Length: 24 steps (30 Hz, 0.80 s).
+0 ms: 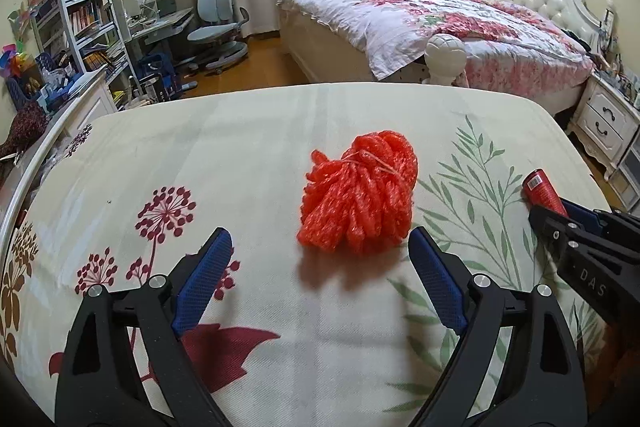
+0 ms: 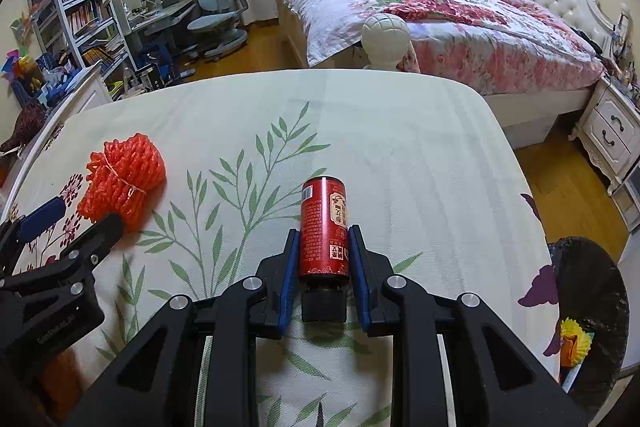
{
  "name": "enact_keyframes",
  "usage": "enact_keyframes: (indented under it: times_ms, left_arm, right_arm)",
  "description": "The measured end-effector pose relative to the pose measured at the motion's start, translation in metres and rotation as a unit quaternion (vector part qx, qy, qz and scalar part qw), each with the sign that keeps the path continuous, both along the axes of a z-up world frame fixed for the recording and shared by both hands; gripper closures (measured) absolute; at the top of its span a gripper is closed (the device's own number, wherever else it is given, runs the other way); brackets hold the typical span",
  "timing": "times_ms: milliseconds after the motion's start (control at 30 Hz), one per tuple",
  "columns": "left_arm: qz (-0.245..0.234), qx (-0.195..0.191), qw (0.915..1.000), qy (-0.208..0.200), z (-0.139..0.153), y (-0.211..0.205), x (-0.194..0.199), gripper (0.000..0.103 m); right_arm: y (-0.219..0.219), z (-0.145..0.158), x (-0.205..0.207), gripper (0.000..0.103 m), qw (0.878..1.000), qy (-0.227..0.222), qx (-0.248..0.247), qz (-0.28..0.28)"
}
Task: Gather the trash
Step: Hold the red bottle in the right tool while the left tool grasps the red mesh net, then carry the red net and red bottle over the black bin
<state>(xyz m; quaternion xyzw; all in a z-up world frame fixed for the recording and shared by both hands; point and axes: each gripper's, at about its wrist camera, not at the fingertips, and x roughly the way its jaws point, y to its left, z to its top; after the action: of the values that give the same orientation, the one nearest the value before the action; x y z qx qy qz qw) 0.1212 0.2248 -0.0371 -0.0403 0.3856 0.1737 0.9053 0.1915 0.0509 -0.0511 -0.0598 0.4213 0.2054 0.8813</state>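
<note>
A bundle of red foam netting (image 1: 358, 193) tied with string lies on the floral tablecloth (image 1: 240, 155). My left gripper (image 1: 320, 247) is open, its blue pads just short of the bundle on either side. The bundle also shows in the right wrist view (image 2: 122, 183). My right gripper (image 2: 323, 233) is shut on a red can (image 2: 324, 227) with a black cap, which lies on its side on the cloth. The can's end also shows in the left wrist view (image 1: 542, 189).
A dark bin (image 2: 588, 307) with yellow and orange trash inside stands off the table's right edge. Beyond the table are a bed (image 2: 440, 15), a white head-shaped object (image 2: 386, 41), a nightstand (image 2: 612, 131) and a desk with a chair (image 2: 216, 15).
</note>
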Motion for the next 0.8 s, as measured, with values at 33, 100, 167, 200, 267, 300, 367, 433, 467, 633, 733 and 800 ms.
enact_keyframes:
  times_ms: [33, 100, 167, 200, 267, 300, 367, 433, 467, 633, 733, 800]
  left_arm:
    - [-0.001, -0.001, 1.0000, 0.001, 0.000, -0.001, 0.005, 0.015]
    - [-0.002, -0.001, 1.0000, 0.002, -0.001, -0.001, 0.011, 0.015]
    - [-0.003, -0.002, 1.0000, 0.005, -0.002, -0.001, 0.019, 0.015]
    - [-0.004, -0.003, 1.0000, 0.007, -0.003, 0.000, 0.022, 0.015]
    - [-0.003, -0.008, 0.9999, 0.010, -0.004, 0.001, 0.027, 0.015]
    - [-0.002, -0.008, 0.9999, 0.011, -0.004, 0.002, 0.028, 0.018]
    - [-0.005, -0.010, 0.9998, 0.017, -0.006, 0.002, 0.031, 0.036]
    - [-0.013, -0.014, 0.9994, 0.028, -0.010, 0.001, 0.035, 0.045]
    - [-0.015, -0.015, 0.9994, 0.026, -0.009, 0.001, 0.034, 0.048]
    - [-0.026, -0.015, 0.9994, 0.019, -0.007, -0.002, 0.028, 0.054]
    - [-0.030, -0.015, 0.9993, 0.016, -0.005, -0.006, 0.023, 0.055]
    - [-0.036, -0.014, 0.9991, 0.016, -0.005, -0.012, 0.018, 0.055]
  right_arm:
    - [0.000, 0.000, 0.001, 0.078, 1.000, 0.000, 0.001, 0.001]
    - [0.000, 0.000, 0.001, 0.078, 1.000, 0.002, 0.004, 0.003]
    - [-0.002, 0.000, 0.002, 0.078, 1.000, 0.003, 0.007, 0.004]
    - [-0.003, 0.000, 0.002, 0.078, 1.000, 0.003, 0.008, 0.004]
    - [-0.003, 0.000, 0.001, 0.078, 1.000, 0.003, 0.009, 0.006]
    - [-0.003, 0.000, 0.000, 0.078, 1.000, 0.002, 0.009, 0.006]
    - [-0.003, 0.000, -0.001, 0.078, 1.000, 0.002, 0.010, 0.008]
    - [-0.004, 0.000, -0.001, 0.078, 1.000, 0.002, 0.011, 0.009]
    - [-0.004, 0.001, -0.002, 0.078, 1.000, 0.002, 0.012, 0.009]
    - [-0.009, 0.002, -0.009, 0.078, 1.000, 0.001, 0.019, 0.007]
    - [-0.013, 0.003, -0.015, 0.078, 1.000, 0.002, 0.022, 0.006]
    - [-0.016, 0.003, -0.020, 0.078, 1.000, 0.002, 0.024, 0.006]
